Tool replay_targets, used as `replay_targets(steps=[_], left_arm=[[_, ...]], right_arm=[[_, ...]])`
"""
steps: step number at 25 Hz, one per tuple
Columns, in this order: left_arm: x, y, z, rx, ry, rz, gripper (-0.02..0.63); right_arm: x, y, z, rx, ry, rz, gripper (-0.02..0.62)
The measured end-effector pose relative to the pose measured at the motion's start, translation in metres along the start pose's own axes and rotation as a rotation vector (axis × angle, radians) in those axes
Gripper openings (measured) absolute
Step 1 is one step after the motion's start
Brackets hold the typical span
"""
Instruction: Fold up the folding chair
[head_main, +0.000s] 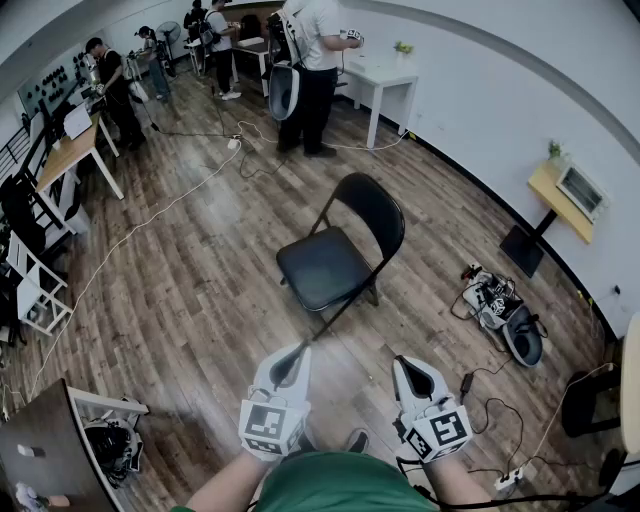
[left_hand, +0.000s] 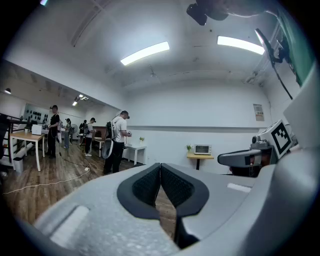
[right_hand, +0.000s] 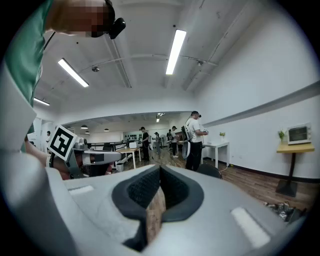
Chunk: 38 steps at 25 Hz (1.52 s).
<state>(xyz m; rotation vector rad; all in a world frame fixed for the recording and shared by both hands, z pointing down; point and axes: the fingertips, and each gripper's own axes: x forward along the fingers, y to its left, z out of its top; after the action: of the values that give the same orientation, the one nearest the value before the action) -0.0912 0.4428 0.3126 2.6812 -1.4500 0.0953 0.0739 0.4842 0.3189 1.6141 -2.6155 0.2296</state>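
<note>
A black folding chair (head_main: 335, 255) stands unfolded on the wooden floor in the middle of the head view, its backrest towards the far right. My left gripper (head_main: 292, 352) is held low in front of me, a short way before the chair's front edge, jaws shut with nothing between them. My right gripper (head_main: 405, 362) hovers beside it, also shut and empty. In the left gripper view the left gripper (left_hand: 160, 176) has its dark pads pressed together. The right gripper (right_hand: 160, 181) looks the same in its own view, where the chair's backrest top (right_hand: 210, 171) peeks over it.
A person (head_main: 312, 70) stands by a white table (head_main: 385, 75) at the back. Cables (head_main: 150, 215) trail across the floor. Gear and wires (head_main: 505, 310) lie at the right, a wall shelf (head_main: 565, 195) beyond. Desks (head_main: 70, 150) line the left; a dark table (head_main: 40, 440) is near left.
</note>
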Motion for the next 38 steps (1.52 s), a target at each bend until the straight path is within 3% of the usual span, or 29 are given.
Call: replay_targets(steps=[6,14,23,29,38], left_arm=[[0.001,0.016,-0.003,-0.007,0.001,-0.008,0.014],[-0.017,0.049,-0.016,-0.01,0.02,-0.041,0.014],[-0.02,0.089,-0.022,-0.046,0.028,-0.011,0.014],[-0.009,0.103,-0.018,-0.052,0.004,-0.018,0.014],[0.053,0.14,-0.001,-0.036,-0.013,0.024,0.014]], right_arm=[[0.01,0.003,-0.002,0.008,0.006,-0.029,0.003],[0.024,0.015,-0.007,0.094,-0.025,-0.111,0.003],[0.031,0.01,-0.008,0.118,-0.012,-0.182,0.003],[0.063,-0.001,-0.011,0.138,-0.013,-0.174,0.003],[0.13,-0.044,0.0,0.155,-0.031,-0.141,0.003]])
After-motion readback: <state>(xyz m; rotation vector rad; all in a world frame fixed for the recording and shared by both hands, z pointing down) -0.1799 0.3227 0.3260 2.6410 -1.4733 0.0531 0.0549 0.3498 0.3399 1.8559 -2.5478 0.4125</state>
